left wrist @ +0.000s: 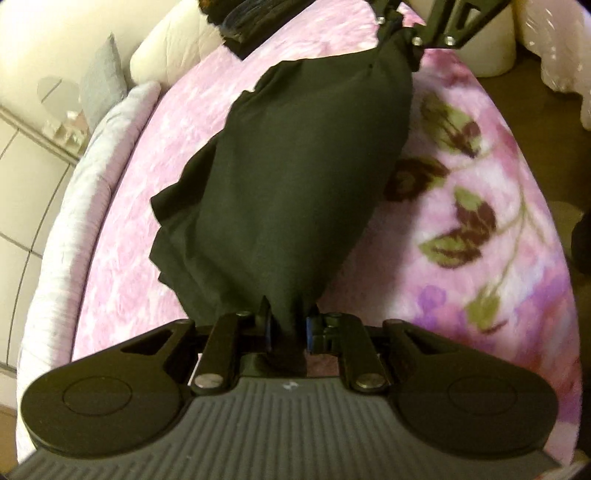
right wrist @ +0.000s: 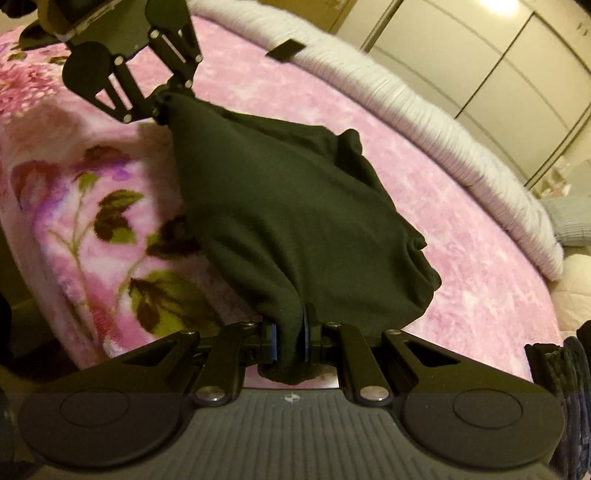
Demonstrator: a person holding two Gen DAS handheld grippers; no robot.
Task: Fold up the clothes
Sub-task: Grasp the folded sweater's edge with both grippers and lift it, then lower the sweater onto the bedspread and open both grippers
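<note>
Left wrist view: our left gripper (left wrist: pixel 288 332), bottom centre, has its jaws pinching the black garment (left wrist: pixel 295 177), which stretches to our right gripper (left wrist: pixel 402 33) at top, above the pink floral blanket (left wrist: pixel 480 184).

Right wrist view: our right gripper (right wrist: pixel 290 341) pinches the garment (right wrist: pixel 295 206); the left gripper (right wrist: pixel 162 101) grips it upper left.
</note>
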